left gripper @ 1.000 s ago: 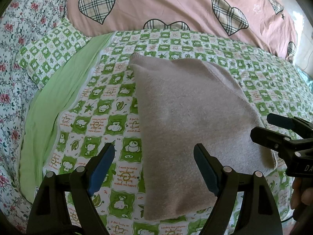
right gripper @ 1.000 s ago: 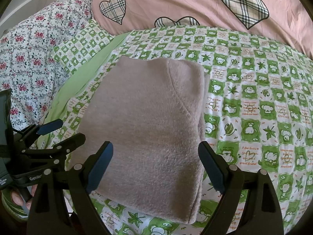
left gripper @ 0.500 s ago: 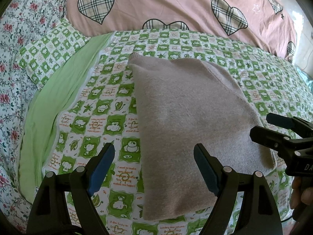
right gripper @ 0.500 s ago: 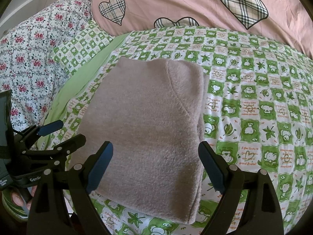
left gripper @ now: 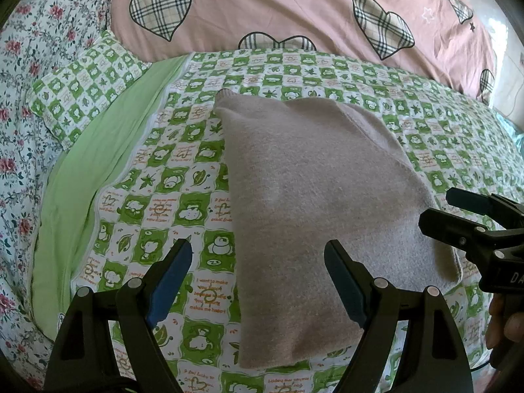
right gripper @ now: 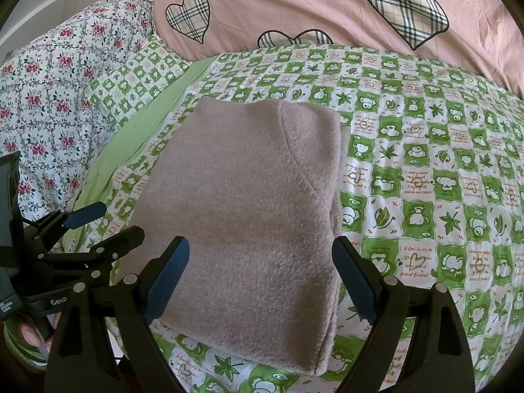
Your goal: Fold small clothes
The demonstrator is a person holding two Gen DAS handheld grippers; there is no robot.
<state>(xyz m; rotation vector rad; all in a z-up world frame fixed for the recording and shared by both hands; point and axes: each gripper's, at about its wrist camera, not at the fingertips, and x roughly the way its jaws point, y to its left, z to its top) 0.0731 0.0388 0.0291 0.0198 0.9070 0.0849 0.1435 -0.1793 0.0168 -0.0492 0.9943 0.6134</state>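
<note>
Now I have the folded fleece garment (left gripper: 321, 203) lying flat on the bed (right gripper: 425, 170), on its green-and-white checked sheet (left gripper: 170, 196), taupe-grey and folded into a thick rectangle. Its long axis runs from my grippers away toward the pink heart-print duvet (right gripper: 294, 9); the far short edge stops short of that duvet. From the right wrist I see a curved seam (right gripper: 294, 163) on top, and the stacked folded edges show along the garment's right side. My left gripper (left gripper: 258, 262) hovers over the near left corner, fingers (left gripper: 170, 271) spread wide and holding nothing. My right gripper (right gripper: 260, 262) hangs above the near edge, its fingers (right gripper: 353, 278) equally wide apart and empty.
</note>
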